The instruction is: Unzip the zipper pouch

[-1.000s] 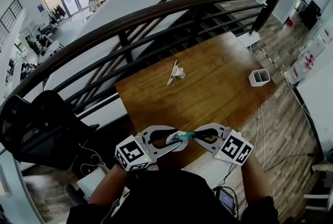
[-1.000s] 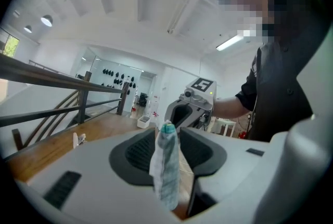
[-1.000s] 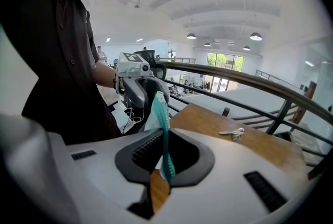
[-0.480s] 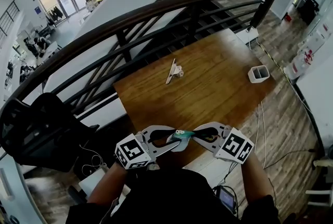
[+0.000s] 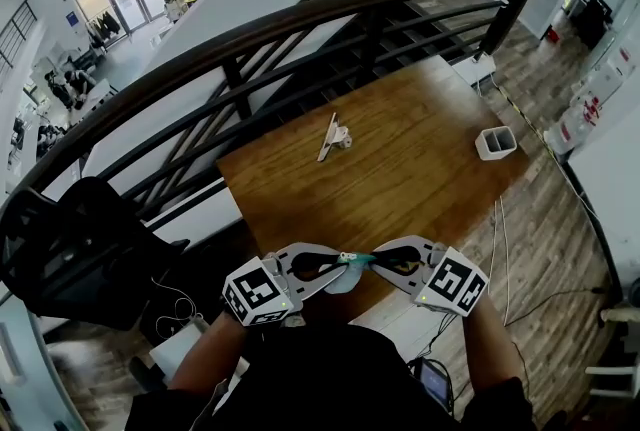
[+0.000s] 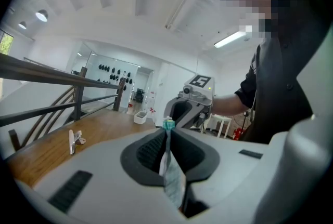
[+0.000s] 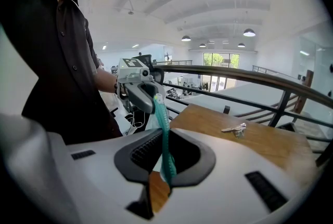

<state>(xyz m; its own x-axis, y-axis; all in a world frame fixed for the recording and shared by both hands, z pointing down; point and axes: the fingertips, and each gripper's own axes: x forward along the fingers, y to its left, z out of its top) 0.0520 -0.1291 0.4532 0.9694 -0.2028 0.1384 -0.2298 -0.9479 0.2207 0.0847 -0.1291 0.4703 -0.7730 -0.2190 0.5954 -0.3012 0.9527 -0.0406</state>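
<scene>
You hold the zipper pouch (image 5: pixel 347 277) in the air over the bench's (image 5: pixel 400 169) near edge, stretched between both grippers so the zip stays taut. Your left gripper (image 6: pixel 168 132) has just been closing its jaws, which now pinch the pouch's edge. Your right gripper (image 7: pixel 162 132) is clamped tight on the teal zipper strip (image 7: pixel 166 163). The slider is hard to make out.

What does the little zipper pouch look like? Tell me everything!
The zipper pouch is small, thin and floppy, pale grey with a teal zipper along its top edge. It hangs in the air over the near edge of the wooden table, stretched between both tongs: the left tongs have just closed on one end, the right tongs pinch the other.
</scene>
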